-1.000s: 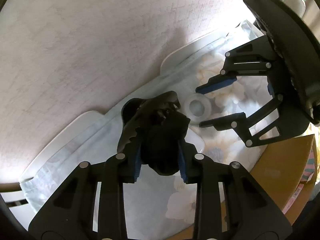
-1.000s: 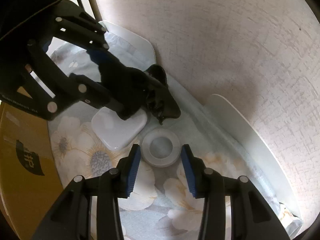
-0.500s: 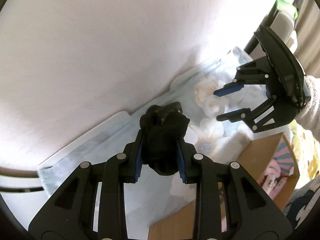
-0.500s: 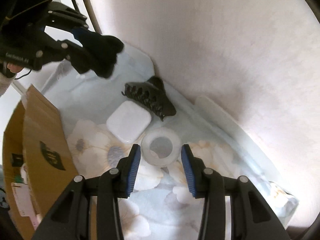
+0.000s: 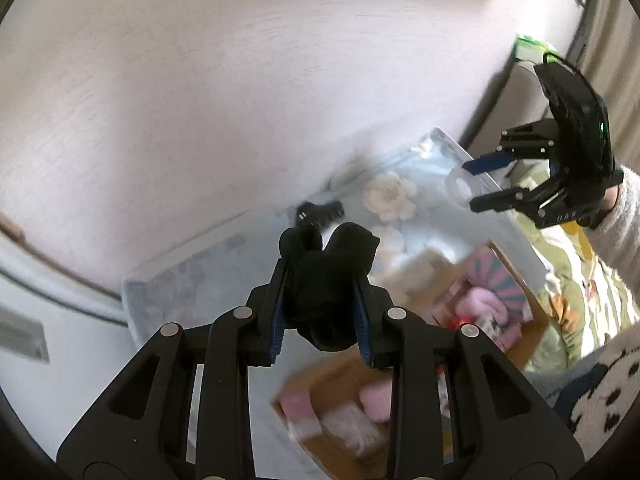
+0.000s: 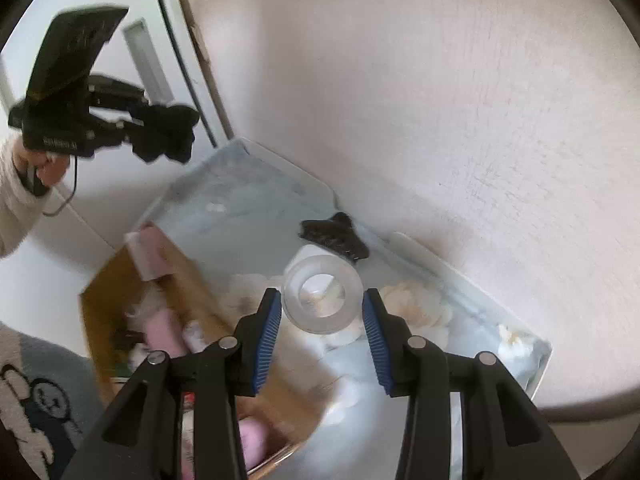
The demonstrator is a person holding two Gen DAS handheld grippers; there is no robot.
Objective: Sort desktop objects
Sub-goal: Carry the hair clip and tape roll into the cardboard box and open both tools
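My left gripper (image 5: pixel 320 312) is shut on a black cloth bundle (image 5: pixel 328 280) and holds it high above the table; it also shows in the right wrist view (image 6: pixel 168 136). My right gripper (image 6: pixel 320 316) is shut on a clear tape roll (image 6: pixel 322 294) and holds it raised above the table; the roll also shows in the left wrist view (image 5: pixel 460 188). A black hair claw clip (image 6: pixel 334 234) lies on the floral tablecloth (image 6: pixel 240 200) near the wall, also visible in the left wrist view (image 5: pixel 318 212).
An open cardboard box (image 6: pixel 120 292) with pink and white items stands at the table's near side, also in the left wrist view (image 5: pixel 400 380). A white wall (image 6: pixel 440 100) backs the table. A white flat object (image 6: pixel 308 252) lies partly hidden behind the roll.
Both grippers have risen well above the table. The right gripper closed on the tape roll and lifted it. The left gripper carried the black bundle up and away from the clip.
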